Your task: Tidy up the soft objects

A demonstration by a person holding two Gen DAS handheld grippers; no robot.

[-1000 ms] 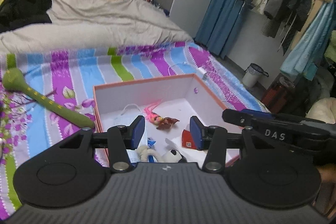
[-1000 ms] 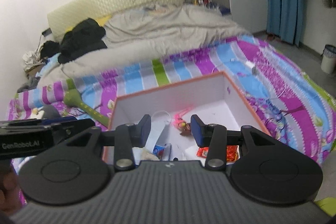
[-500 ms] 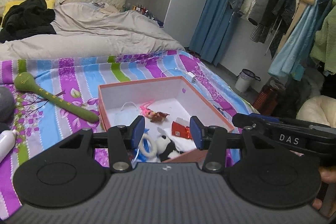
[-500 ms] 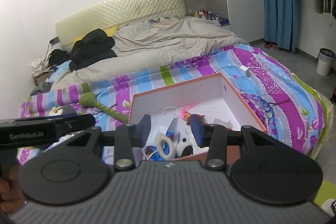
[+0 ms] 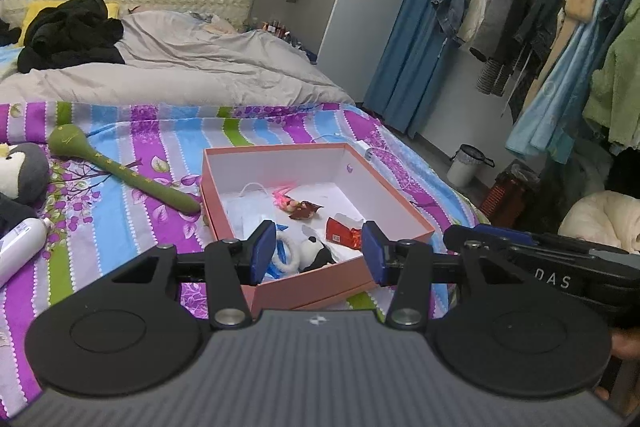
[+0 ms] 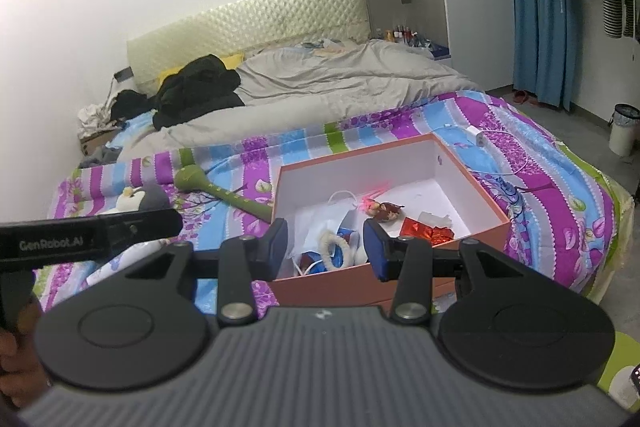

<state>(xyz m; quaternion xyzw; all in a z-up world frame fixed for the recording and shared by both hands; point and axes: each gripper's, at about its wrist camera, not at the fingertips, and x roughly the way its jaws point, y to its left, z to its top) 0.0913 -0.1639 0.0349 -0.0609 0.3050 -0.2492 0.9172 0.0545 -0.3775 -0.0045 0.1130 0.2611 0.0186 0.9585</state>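
A pink box point(image 5: 404, 211) point(image 6: 472, 167) with a white inside sits on the striped bedspread. It holds a panda plush point(image 5: 314, 254), a pink-haired doll point(image 5: 294, 203) point(image 6: 378, 207), a red packet point(image 5: 340, 230) point(image 6: 426, 230) and a white bag. A green stick toy point(image 5: 128, 175) point(image 6: 224, 191) and a grey penguin plush point(image 5: 20, 171) point(image 6: 140, 199) lie left of the box. My left gripper point(image 5: 316, 257) and right gripper point(image 6: 326, 247) are both open and empty, held above the box's near edge.
A white bottle point(image 5: 20, 247) lies at the left. A grey duvet point(image 5: 180, 75) and black clothes point(image 5: 68, 31) cover the far bed. Hanging clothes point(image 5: 540, 11), a blue curtain and a bin point(image 5: 466, 165) stand to the right.
Both grippers have pulled back and up from the box, so the whole box and more of the bed show. Both stay open.
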